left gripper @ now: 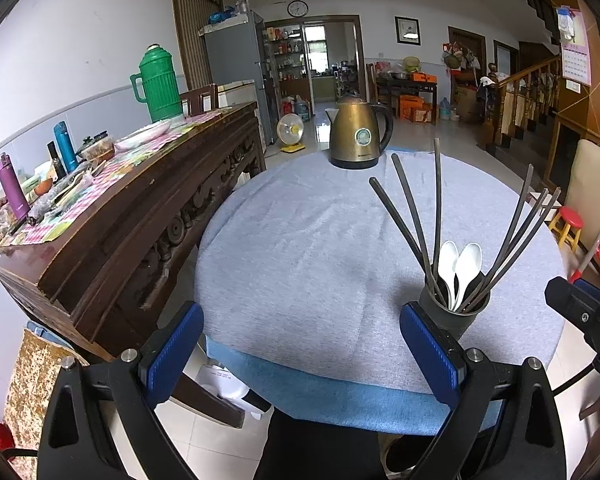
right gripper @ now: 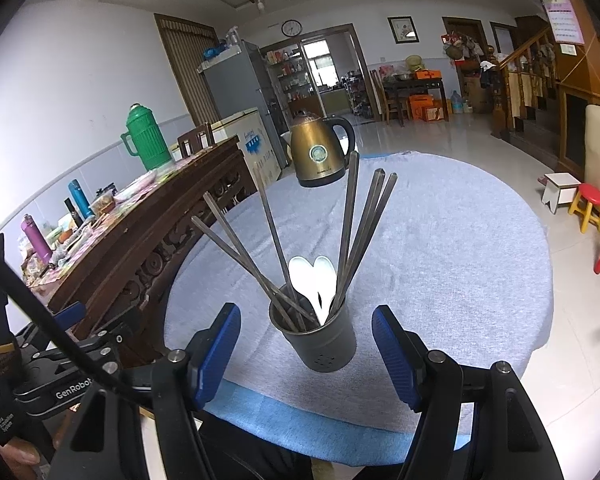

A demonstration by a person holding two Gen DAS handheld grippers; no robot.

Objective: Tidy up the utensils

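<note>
A dark grey utensil holder (left gripper: 462, 318) (right gripper: 324, 346) stands near the front edge of the round table. It holds several dark chopsticks (left gripper: 414, 216) (right gripper: 350, 216) fanned outward and two white spoons (left gripper: 460, 264) (right gripper: 314, 278). My right gripper (right gripper: 306, 314) is open, with the holder just ahead of its blue pads (right gripper: 394, 354) and a gap on both sides. My left gripper (left gripper: 300, 308) is open over bare cloth to the left of the holder, with nothing between its fingers. Each gripper shows at the edge of the other's view.
A grey cloth (left gripper: 300, 240) covers the table. A brass-coloured kettle (left gripper: 358, 132) (right gripper: 319, 152) stands at its far side. A cluttered carved wooden sideboard (left gripper: 140, 216) runs close along the left. A red stool (right gripper: 588, 206) stands on the floor at the right.
</note>
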